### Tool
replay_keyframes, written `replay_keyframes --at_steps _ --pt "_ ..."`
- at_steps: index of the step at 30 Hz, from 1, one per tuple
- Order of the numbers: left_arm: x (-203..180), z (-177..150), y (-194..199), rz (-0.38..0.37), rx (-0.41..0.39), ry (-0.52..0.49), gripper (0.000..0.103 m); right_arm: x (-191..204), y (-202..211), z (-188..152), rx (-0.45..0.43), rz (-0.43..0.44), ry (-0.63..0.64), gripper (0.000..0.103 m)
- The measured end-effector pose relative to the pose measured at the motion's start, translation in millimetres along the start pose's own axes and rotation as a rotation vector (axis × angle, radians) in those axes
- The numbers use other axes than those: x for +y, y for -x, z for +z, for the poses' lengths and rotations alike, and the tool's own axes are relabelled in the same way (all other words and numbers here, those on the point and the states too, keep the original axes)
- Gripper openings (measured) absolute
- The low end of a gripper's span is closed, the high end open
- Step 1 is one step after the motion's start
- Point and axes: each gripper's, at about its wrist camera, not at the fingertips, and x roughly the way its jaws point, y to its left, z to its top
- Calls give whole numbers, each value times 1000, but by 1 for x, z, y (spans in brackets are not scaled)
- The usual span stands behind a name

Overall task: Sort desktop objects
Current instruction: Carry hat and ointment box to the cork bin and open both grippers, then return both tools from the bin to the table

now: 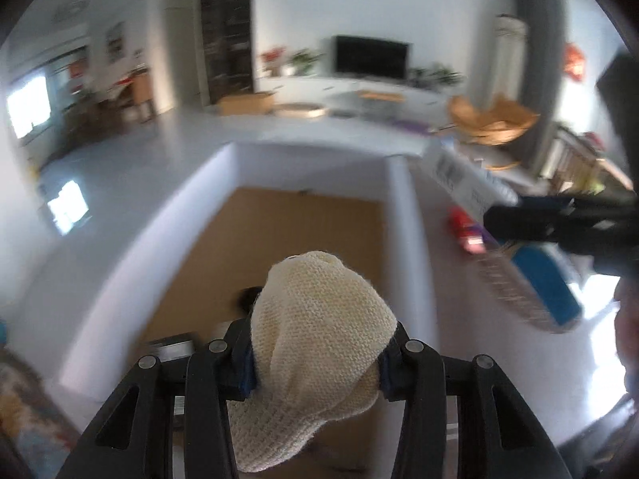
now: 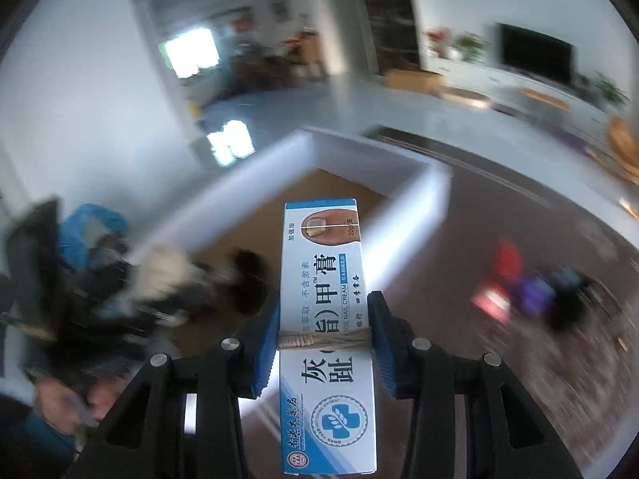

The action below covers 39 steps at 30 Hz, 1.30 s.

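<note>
My left gripper (image 1: 315, 359) is shut on a cream knitted piece (image 1: 319, 319), which bulges up between the blue pads. It hangs over a white-walled box (image 1: 403, 215) with a brown cardboard floor. My right gripper (image 2: 323, 331) is shut on a long white-and-blue nail cream carton (image 2: 323, 279), held lengthwise above the same box's white wall (image 2: 399, 203). In the left wrist view the right gripper (image 1: 503, 219) comes in from the right with the carton (image 1: 459, 175). The right wrist view shows the left gripper (image 2: 167, 275) blurred at the left with the cream piece.
A small black item (image 1: 249, 297) lies on the box floor. On the dark tabletop right of the box sit a red object (image 2: 505, 259), a purple one (image 2: 531, 291) and a black one (image 2: 567, 311), all blurred. A blurred blue brush-like thing (image 1: 547, 287) lies nearby.
</note>
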Motion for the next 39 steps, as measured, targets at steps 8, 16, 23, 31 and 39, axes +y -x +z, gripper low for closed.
replay_keyframes --at_steps 8,16,23,31,39 --pt "40 -18 -41 143 94 31 45 42 -106 5 126 4 74 43" --pt "37 -19 -53 275 92 1 88 24 -117 -7 107 26 -34 89" --pt "12 -18 -28 297 20 -62 98 -1 -51 -25 -66 -67 -45 97" --pt "-73 -21 38 -48 -118 -126 99 -125 -2 -160 41 -492 -28 103" --pt "-210 -51 15 -313 9 -276 103 -235 69 -256 106 -652 -229 103"
